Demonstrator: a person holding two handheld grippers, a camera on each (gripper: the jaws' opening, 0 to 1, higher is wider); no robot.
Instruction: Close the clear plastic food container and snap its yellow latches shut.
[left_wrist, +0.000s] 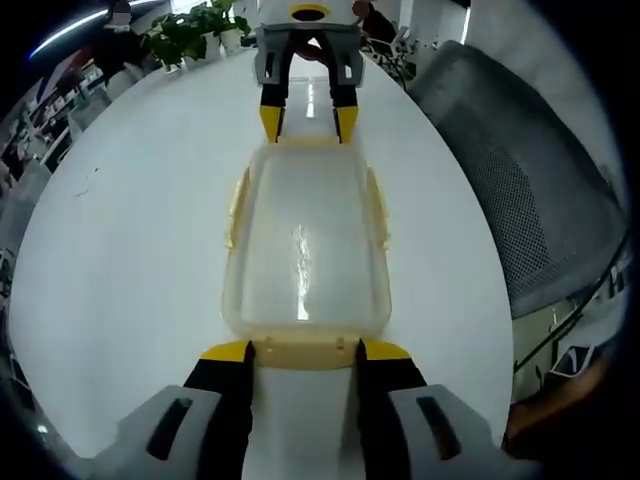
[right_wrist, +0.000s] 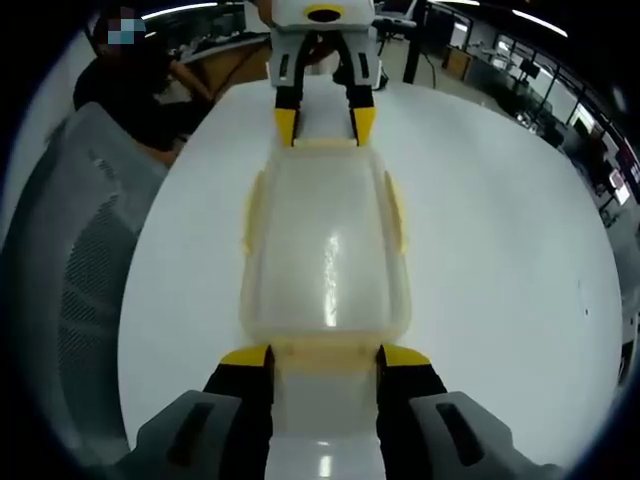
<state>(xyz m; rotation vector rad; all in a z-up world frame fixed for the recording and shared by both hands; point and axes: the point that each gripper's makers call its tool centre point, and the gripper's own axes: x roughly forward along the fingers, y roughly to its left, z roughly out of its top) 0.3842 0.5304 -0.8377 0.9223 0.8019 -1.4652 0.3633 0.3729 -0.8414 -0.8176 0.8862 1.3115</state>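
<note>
Container (left_wrist: 305, 250), clear with lid on, lies on the white table (left_wrist: 130, 260) between the left tool (left_wrist: 305, 350) and right tool (right_wrist: 324, 355), each with jaws apart at an end latch (left_wrist: 305, 352).

Two views facing each other, close over opposite ends of the container (left_wrist: 305, 250), both sharing it

Bright, even overhead light washes the white desk (left_wrist: 130, 260) in both views. A glare streak runs down the clear container lid (right_wrist: 328, 262). Shadows are faint. Fisheye bending warps the edges, where the background looks perhaps slightly soft.
</note>
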